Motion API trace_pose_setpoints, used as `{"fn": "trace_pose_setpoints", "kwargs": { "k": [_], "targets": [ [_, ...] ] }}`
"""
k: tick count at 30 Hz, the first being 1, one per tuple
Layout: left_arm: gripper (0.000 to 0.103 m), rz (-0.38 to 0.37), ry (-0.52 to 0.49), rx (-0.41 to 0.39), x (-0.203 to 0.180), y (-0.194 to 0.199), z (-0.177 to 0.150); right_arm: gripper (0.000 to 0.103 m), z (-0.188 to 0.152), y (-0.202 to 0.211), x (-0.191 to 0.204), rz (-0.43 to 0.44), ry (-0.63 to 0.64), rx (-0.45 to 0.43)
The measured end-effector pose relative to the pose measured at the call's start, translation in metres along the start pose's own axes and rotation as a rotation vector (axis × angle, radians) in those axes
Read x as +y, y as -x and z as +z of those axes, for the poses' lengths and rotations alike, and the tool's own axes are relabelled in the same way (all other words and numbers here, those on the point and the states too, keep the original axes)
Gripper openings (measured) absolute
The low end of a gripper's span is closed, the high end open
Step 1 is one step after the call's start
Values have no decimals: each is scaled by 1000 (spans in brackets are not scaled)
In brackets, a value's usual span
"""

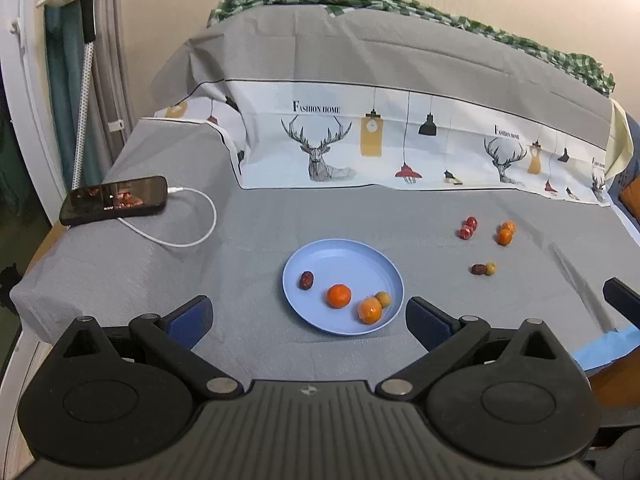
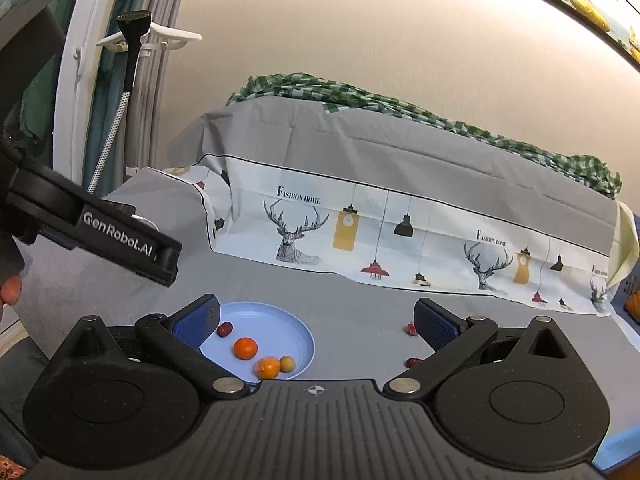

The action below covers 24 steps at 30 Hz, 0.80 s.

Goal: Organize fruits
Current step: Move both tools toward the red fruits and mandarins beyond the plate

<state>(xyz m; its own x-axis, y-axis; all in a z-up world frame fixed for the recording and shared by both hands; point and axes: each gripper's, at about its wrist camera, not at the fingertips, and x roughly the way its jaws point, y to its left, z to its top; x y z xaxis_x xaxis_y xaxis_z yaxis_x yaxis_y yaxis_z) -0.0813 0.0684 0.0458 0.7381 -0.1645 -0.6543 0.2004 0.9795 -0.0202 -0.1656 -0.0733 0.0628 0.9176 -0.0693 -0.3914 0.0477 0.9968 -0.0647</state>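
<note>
A light blue plate [image 1: 344, 256] lies on the grey cloth and holds two oranges [image 1: 339, 295], a dark red date [image 1: 307, 280] and a small yellowish fruit [image 1: 383, 299]. To its right on the cloth lie red fruits [image 1: 468, 228], two small oranges [image 1: 505, 233], and a dark date beside a yellowish fruit [image 1: 483, 269]. My left gripper [image 1: 308, 316] is open just short of the plate, with nothing in it. My right gripper [image 2: 316, 320] is open and empty too, with the plate [image 2: 276, 316] by its left finger and red fruits [image 2: 410, 329] near its right finger.
A phone [image 1: 113, 199] with a white charging cable [image 1: 188, 240] lies at the left of the cloth. A deer-print cloth [image 1: 400, 144] covers a raised bank behind. Blue tape [image 1: 608, 346] marks the table's right front edge. The left gripper's body [image 2: 116, 236] reaches in from the left.
</note>
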Motion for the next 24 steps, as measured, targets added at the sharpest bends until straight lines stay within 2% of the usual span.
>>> {"fn": "trace_pose_setpoints", "kwargs": {
  "k": [15,24],
  "targets": [
    [103,13,-6,36,3,-13,2,102,-1,-7,0,-8,-28,14],
    [103,39,-11,149,0,-60,2,102,-16,-46,-15,12,-123,145]
  ]
}}
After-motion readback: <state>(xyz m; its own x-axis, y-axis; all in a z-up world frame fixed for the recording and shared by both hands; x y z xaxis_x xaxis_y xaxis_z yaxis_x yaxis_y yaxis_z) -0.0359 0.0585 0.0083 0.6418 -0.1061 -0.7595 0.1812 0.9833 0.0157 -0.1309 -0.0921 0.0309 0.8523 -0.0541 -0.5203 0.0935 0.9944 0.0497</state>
